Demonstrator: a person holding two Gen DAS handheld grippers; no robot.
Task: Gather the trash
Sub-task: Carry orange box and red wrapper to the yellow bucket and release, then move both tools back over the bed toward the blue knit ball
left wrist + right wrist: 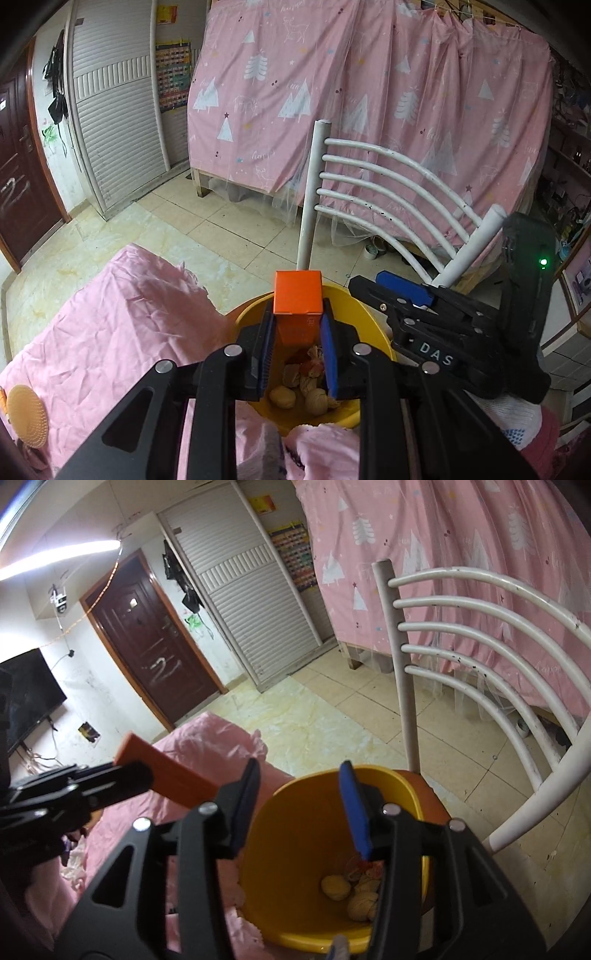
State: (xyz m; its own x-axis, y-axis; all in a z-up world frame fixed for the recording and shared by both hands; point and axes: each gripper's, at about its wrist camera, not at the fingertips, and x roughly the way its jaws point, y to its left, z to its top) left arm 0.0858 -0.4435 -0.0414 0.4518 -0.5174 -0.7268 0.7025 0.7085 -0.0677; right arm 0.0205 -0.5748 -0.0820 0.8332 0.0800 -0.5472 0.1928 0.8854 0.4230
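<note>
The orange box [297, 295], a smooth, square-ended carton, sits clenched between the blue pads of the left hand-held gripper [297, 350], poised over the mouth of the yellow bin [306, 812]; the bin is glossy rounded plastic and holds crumpled paper balls [351, 890] at its bottom; the right hand-held gripper [301, 808] stands released over the same bin, nothing between its pads. The risk, as I judge it: the box's far end looks close to the bin's far rim, so a release here could tip it over the edge onto the tiled floor [229, 229]; the two grippers are near enough to knock together. Wrinkled pink cloth [110, 314] lies beside the bin; a white tubular chair [480, 635] stands behind.
</note>
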